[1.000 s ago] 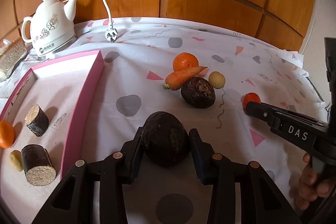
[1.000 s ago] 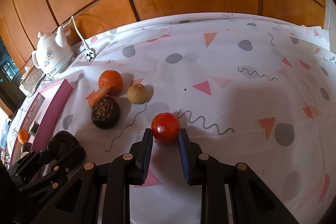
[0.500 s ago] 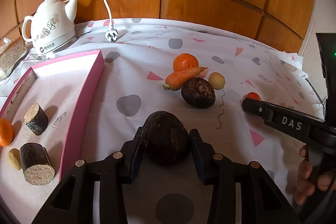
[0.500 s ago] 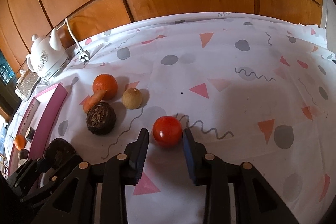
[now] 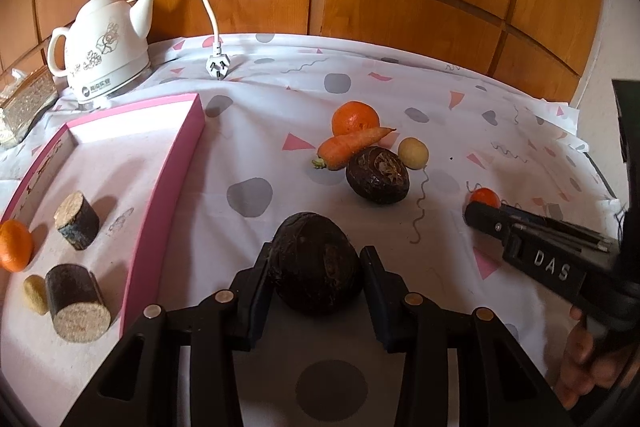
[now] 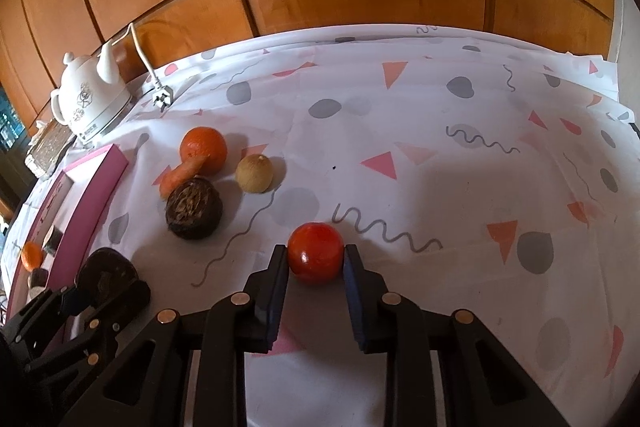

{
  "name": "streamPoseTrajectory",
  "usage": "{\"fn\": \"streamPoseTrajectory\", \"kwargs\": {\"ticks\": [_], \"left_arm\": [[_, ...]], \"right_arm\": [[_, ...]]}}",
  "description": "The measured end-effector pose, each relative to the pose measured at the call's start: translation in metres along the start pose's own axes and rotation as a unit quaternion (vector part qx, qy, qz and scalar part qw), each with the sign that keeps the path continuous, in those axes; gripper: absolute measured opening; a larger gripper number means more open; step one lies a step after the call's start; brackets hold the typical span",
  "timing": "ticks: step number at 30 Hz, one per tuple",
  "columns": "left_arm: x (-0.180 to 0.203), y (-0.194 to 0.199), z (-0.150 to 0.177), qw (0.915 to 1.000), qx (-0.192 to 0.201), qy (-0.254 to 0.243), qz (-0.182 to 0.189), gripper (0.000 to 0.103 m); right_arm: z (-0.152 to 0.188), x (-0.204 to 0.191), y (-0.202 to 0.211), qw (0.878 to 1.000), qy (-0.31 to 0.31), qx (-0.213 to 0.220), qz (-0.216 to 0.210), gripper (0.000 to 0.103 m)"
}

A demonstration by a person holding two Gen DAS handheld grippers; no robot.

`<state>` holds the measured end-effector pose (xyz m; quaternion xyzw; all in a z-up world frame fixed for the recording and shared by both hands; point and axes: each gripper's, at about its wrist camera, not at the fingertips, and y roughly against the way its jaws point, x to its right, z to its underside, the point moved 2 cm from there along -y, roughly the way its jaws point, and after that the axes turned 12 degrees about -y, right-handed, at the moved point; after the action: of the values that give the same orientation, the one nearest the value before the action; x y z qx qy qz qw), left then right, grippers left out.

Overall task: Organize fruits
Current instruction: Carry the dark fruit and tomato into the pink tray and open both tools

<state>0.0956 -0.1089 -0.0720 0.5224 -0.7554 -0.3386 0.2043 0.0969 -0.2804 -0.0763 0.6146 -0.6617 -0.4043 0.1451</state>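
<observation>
My left gripper (image 5: 316, 263) is shut on a dark brown round fruit (image 5: 314, 273), held just above the cloth right of the pink tray (image 5: 160, 179). My right gripper (image 6: 316, 259) is shut on a red tomato (image 6: 316, 258) that rests on the cloth; both pads touch it. It also shows in the left wrist view (image 5: 484, 197). On the cloth lie an orange (image 5: 354, 117), a carrot (image 5: 352, 147), a second dark fruit (image 5: 378, 175) and a small tan fruit (image 5: 413, 153). The tray holds a small orange (image 5: 14, 245), two log pieces (image 5: 76, 215) and a small tan fruit (image 5: 34, 293).
A white kettle (image 5: 102, 47) with its cord and plug (image 5: 218, 67) stands at the back left by a gold box (image 5: 24, 105). A wooden panel wall runs behind the table. The patterned cloth's right edge (image 6: 624, 115) lies near the wall.
My right gripper has closed on the tomato, from open around it to both pads touching it. My left gripper still holds the dark fruit, nearly unmoved.
</observation>
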Motion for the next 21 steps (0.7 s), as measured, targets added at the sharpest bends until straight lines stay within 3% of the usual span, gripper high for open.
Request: {"fn": "streamPoseTrajectory", "kwargs": {"ticks": [12, 21], "left_arm": [[-0.006, 0.038, 0.004, 0.9997, 0.015, 0.015, 0.011, 0.042], [-0.026, 0.067, 0.005, 0.9989, 0.036, 0.031, -0.004, 0.042]], "right_arm": [[0.024, -0.022, 0.014, 0.999, 0.043, -0.009, -0.009, 0.027], [0.04, -0.049, 0.02, 0.996, 0.07, -0.03, -0.042, 0.027]]}}
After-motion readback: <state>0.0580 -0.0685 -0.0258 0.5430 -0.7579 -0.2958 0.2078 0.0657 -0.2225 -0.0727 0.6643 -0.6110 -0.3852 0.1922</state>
